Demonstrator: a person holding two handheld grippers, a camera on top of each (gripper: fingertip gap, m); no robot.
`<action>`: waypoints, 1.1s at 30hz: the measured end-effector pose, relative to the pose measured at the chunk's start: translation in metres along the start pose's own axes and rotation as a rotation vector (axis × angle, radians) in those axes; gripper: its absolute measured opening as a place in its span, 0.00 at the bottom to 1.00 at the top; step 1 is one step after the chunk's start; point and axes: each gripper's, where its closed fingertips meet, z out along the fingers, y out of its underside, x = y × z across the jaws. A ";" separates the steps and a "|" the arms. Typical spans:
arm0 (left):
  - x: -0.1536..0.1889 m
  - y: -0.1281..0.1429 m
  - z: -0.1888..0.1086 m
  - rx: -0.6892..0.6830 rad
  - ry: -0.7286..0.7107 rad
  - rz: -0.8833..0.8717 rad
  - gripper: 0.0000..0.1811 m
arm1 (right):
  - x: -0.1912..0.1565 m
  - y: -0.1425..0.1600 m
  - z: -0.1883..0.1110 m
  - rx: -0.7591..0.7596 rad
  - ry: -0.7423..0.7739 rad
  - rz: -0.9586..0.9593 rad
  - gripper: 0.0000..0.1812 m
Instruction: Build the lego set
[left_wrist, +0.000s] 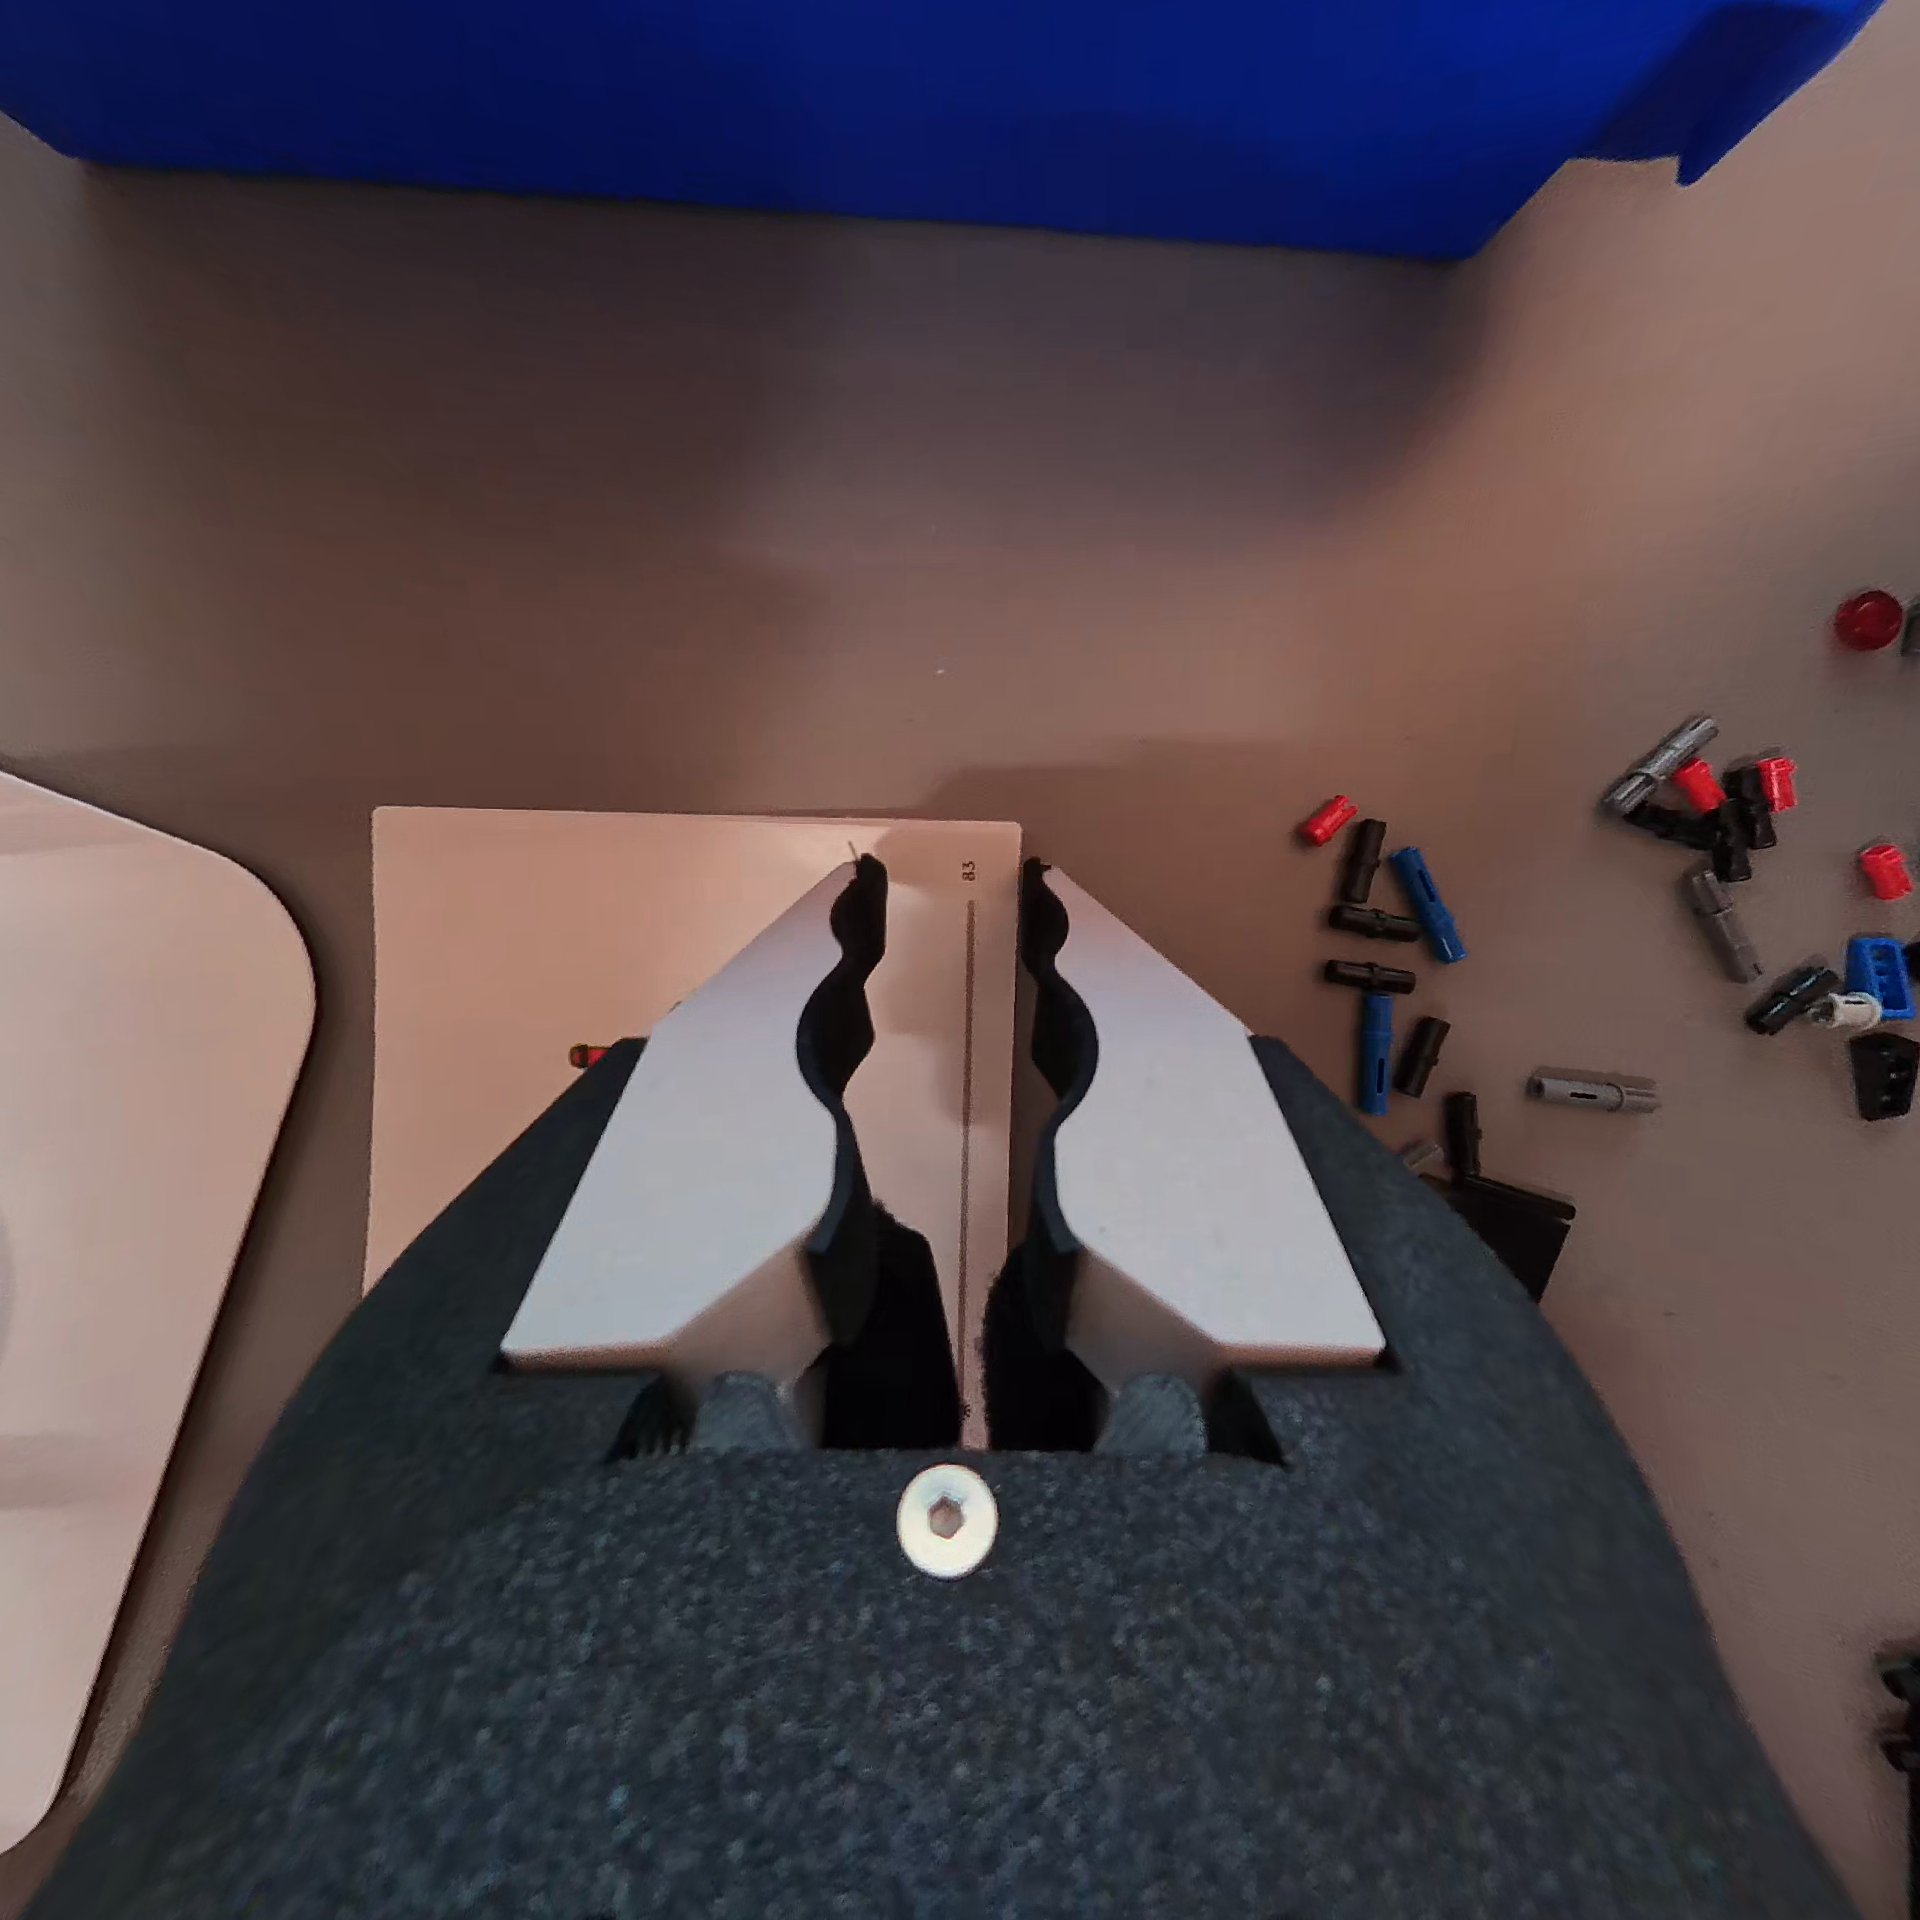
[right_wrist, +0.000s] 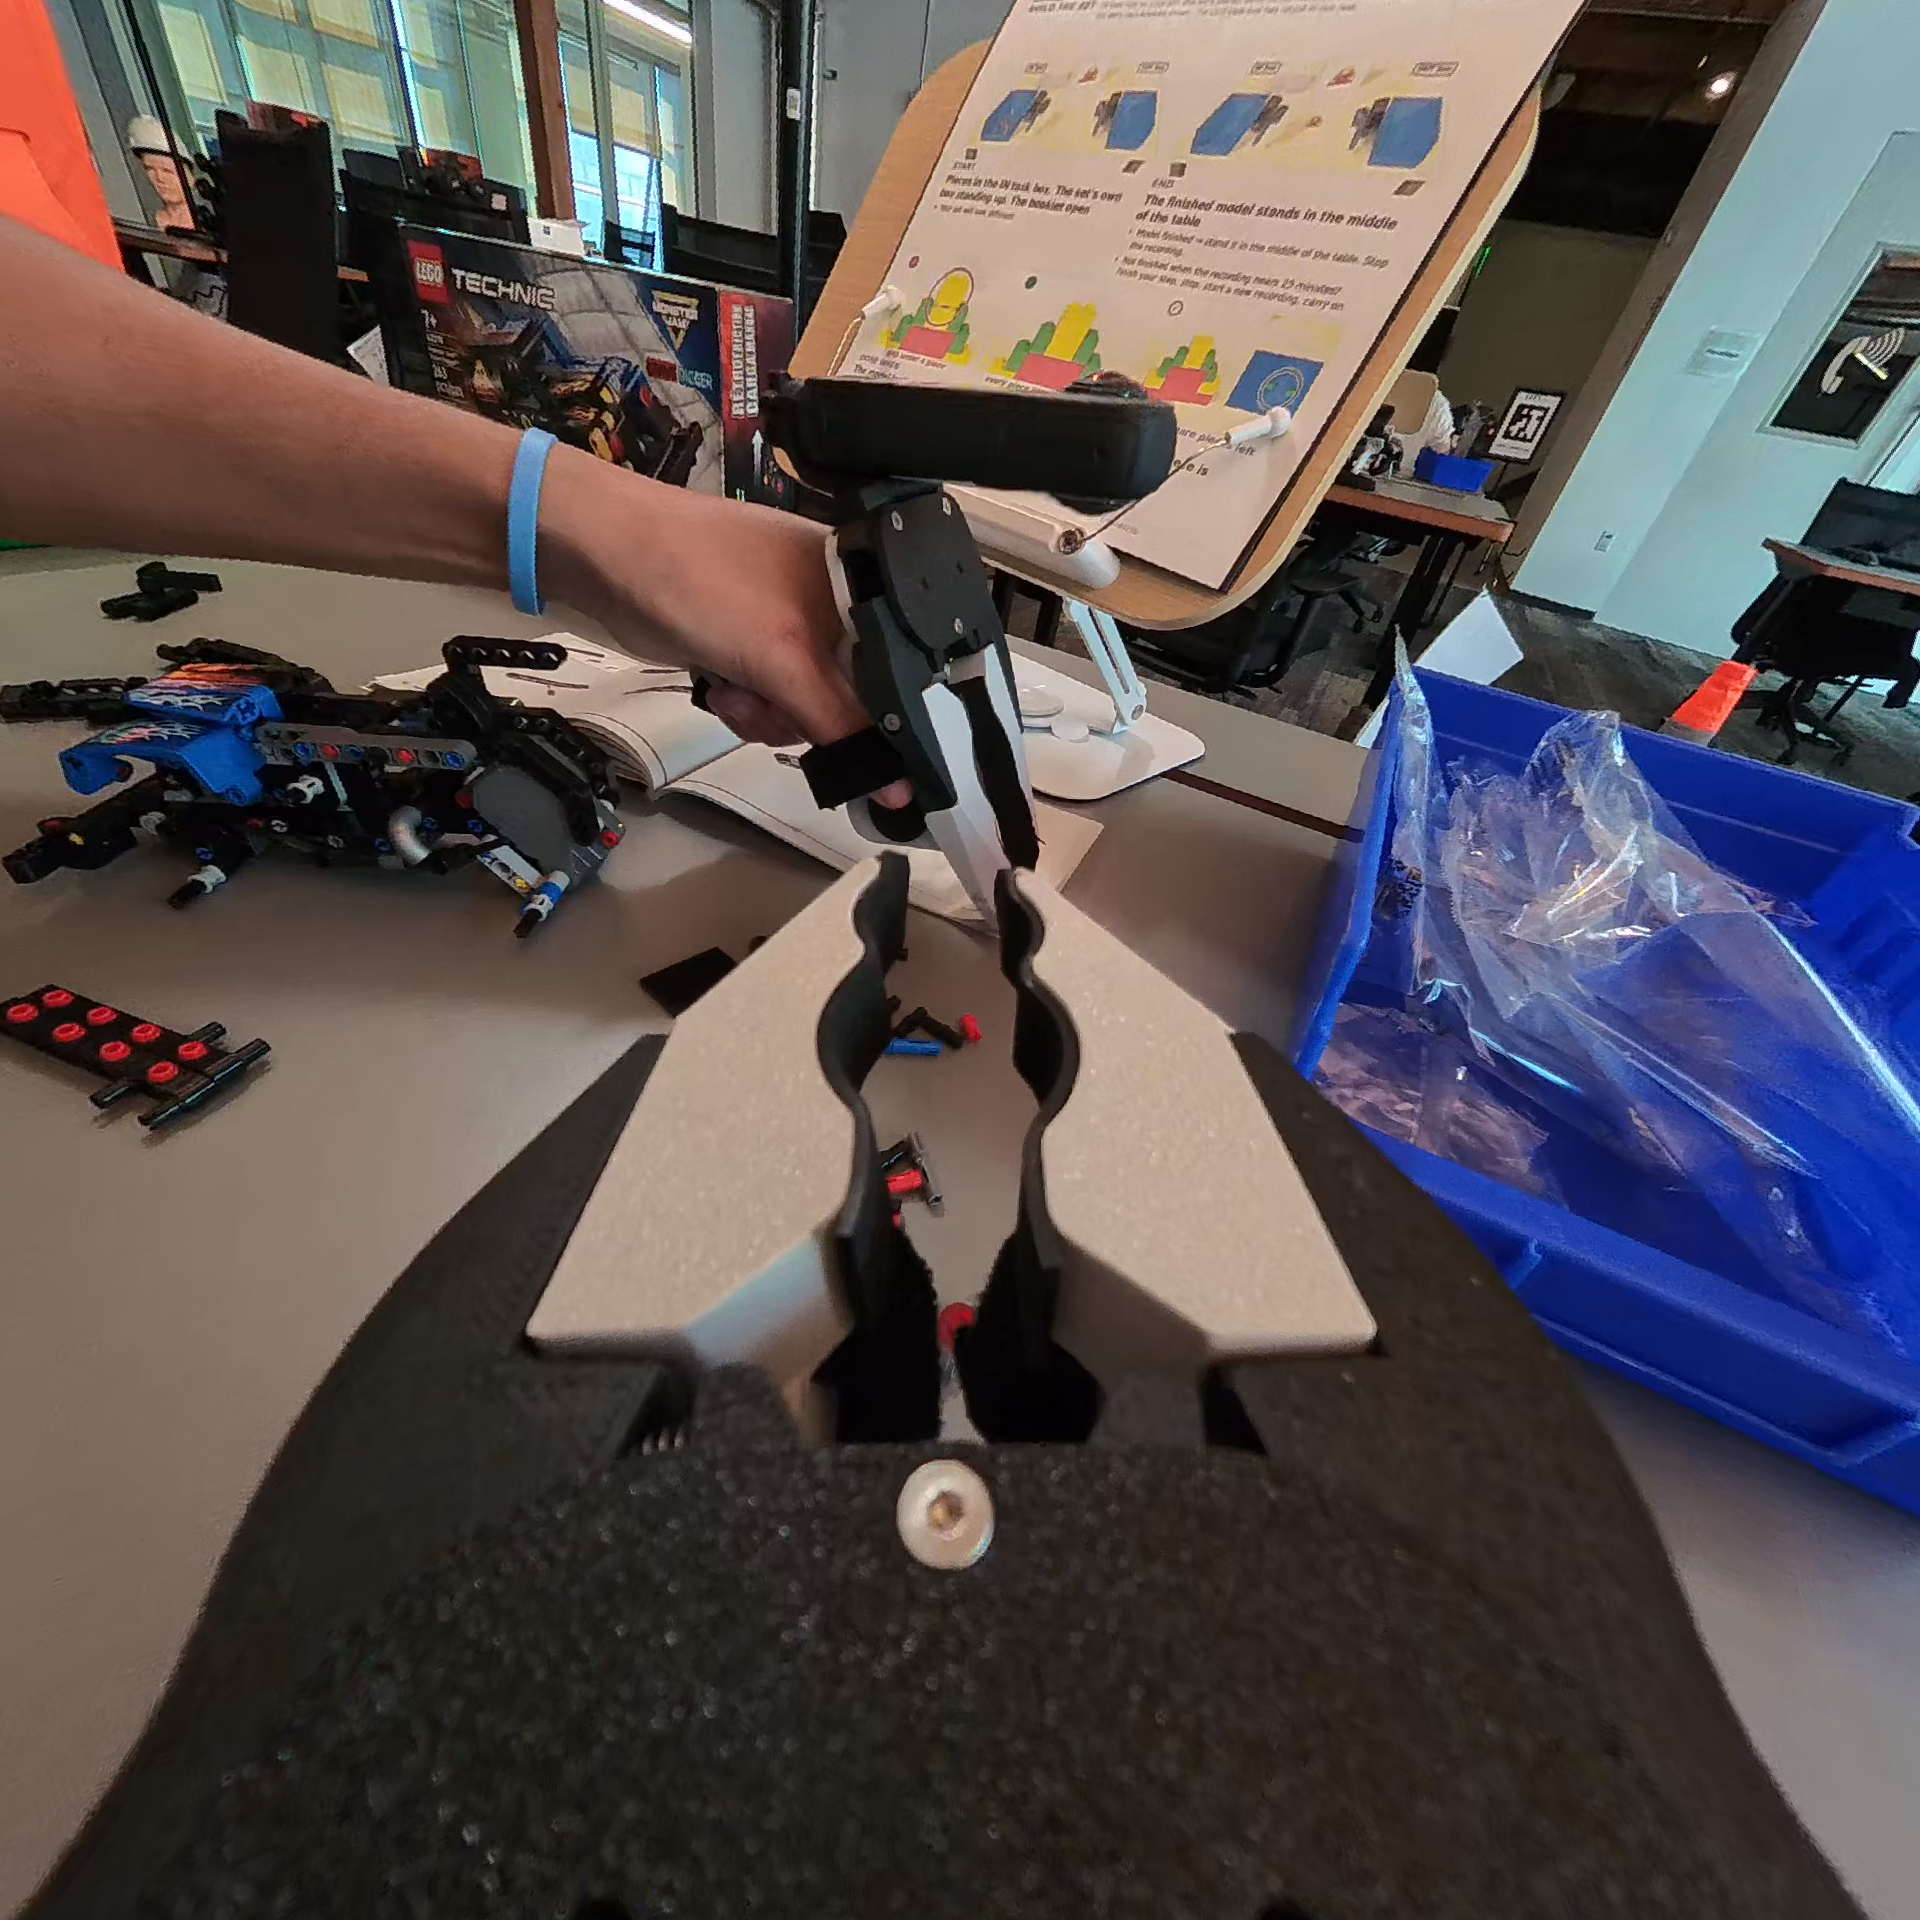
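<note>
The right gripper (right_wrist: 951, 878) is parted and empty above the loose pins (right_wrist: 925, 1034) on the table (right_wrist: 436, 1049). Just past those pins the left gripper (right_wrist: 1003, 847), held in a hand (right_wrist: 727, 634), points down at the open instruction booklet (right_wrist: 665, 727); its fingers stand slightly apart, nothing between them. Left of the pins lies the half-built blue and black truck (right_wrist: 312, 769); right of them, the blue bin (right_wrist: 1704, 1060) holding plastic bags (right_wrist: 1579, 914). Beyond stands the set's box (right_wrist: 582, 353).
</note>
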 end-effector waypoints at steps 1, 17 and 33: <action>0.001 -0.001 -0.001 0.006 0.006 -0.004 0.13 | -0.001 0.001 0.000 -0.002 -0.003 -0.001 0.09; 0.002 -0.003 -0.001 0.018 0.013 0.000 0.13 | -0.002 0.004 0.001 -0.020 -0.010 -0.013 0.08; -0.001 0.005 0.003 -0.008 0.009 0.000 0.00 | -0.001 0.006 0.002 -0.029 -0.003 -0.021 0.08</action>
